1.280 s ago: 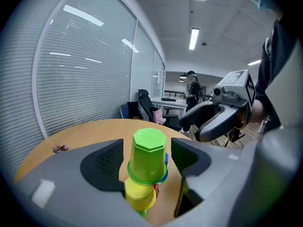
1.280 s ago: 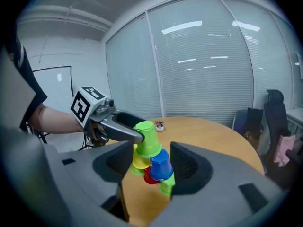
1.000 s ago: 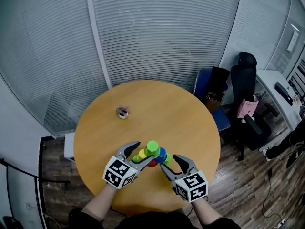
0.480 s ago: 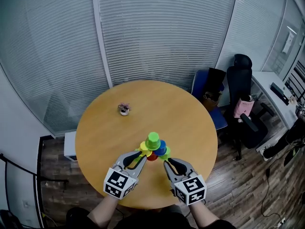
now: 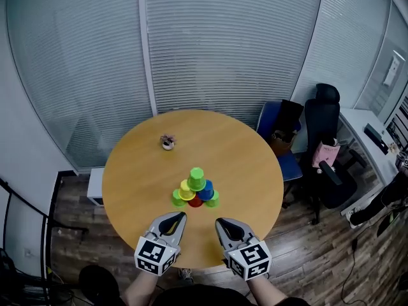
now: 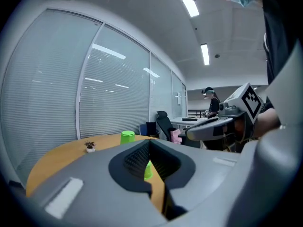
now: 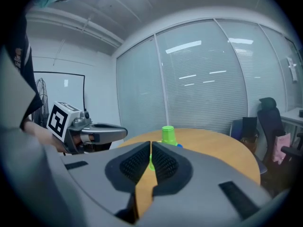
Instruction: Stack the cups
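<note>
A small potted plant (image 5: 167, 143) stands toward the far left edge of the round worktop (image 5: 127, 183); it is too small to make out in detail. At the near edge, the left gripper (image 5: 178, 216) points toward the cups. Its jaws have just been closing and now meet with nothing between them. In its own view the grey body hides most of the lower cups, leaving one green sliver beyond the tips.

The cup pyramid (image 5: 196, 190) stands about the middle of the worktop, ahead of both grippers, between their lines and apart from each. A green top cup (image 5: 196, 174) sits on a yellow cup (image 5: 185, 192) and a blue cup (image 5: 206, 190). In the bottom row, the red cup (image 5: 196, 203) is largely hidden.

The right gripper (image 5: 220, 222), also at the near edge, has likewise just been closing and is clenched empty. Past the right edge, a blue chair (image 5: 266, 116) is partly cut off by the worktop, with a black office chair (image 5: 322, 132) beyond it.
</note>
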A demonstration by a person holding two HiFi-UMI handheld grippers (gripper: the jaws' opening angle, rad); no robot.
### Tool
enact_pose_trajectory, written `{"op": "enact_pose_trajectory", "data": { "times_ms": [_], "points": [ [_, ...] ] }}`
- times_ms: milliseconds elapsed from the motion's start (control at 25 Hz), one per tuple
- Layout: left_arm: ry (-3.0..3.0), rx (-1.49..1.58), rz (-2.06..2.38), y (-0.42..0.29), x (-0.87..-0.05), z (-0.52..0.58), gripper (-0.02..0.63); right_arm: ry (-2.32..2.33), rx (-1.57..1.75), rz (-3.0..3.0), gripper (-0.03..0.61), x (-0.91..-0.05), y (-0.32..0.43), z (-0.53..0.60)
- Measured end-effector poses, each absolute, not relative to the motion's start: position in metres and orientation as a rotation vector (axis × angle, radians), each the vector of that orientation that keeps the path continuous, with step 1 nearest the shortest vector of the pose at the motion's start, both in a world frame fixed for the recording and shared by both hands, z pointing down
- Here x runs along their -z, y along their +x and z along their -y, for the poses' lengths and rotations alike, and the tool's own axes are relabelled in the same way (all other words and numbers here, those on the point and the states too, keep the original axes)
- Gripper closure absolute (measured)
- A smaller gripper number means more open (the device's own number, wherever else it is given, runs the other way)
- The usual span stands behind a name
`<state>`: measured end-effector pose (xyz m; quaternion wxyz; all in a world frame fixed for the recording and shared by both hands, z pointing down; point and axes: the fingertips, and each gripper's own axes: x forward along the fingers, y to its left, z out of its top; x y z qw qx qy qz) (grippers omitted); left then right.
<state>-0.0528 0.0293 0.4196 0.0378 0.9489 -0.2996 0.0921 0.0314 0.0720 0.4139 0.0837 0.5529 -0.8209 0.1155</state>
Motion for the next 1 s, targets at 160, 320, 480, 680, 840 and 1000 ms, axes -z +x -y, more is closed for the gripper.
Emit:
{"op": "enact_pose_trajectory", "data": {
  "times_ms": [160,320,480,680,840,1000],
  "points": [
    [2.883,-0.293,0.952,-0.049,-0.426,-0.066,0.603,1.636,-0.351,2.49,0.56,-0.411,0.038,-0.102],
    [2.872,-0.291,0.973,-0.047,-0.429,-0.1,0.603,1.58,-0.334,2.498,0.563,-0.416,0.039,-0.131],
    [2.858,-0.284,1.005,-0.048,-0.43,-0.13,0.603,1.54,-0.32,2.507,0.563,-0.417,0.037,-0.157],
    [2.845,-0.284,1.047,-0.051,-0.431,-0.157,0.604,1.518,-0.313,2.524,0.565,-0.419,0.037,-0.18],
    [2.831,-0.282,1.075,-0.052,-0.433,-0.173,0.604,1.503,-0.324,2.52,0.565,-0.424,0.038,-0.195],
    [2.819,-0.279,1.091,-0.052,-0.437,-0.187,0.603,1.491,-0.336,2.516,0.565,-0.43,0.039,-0.208]
  ]
}}
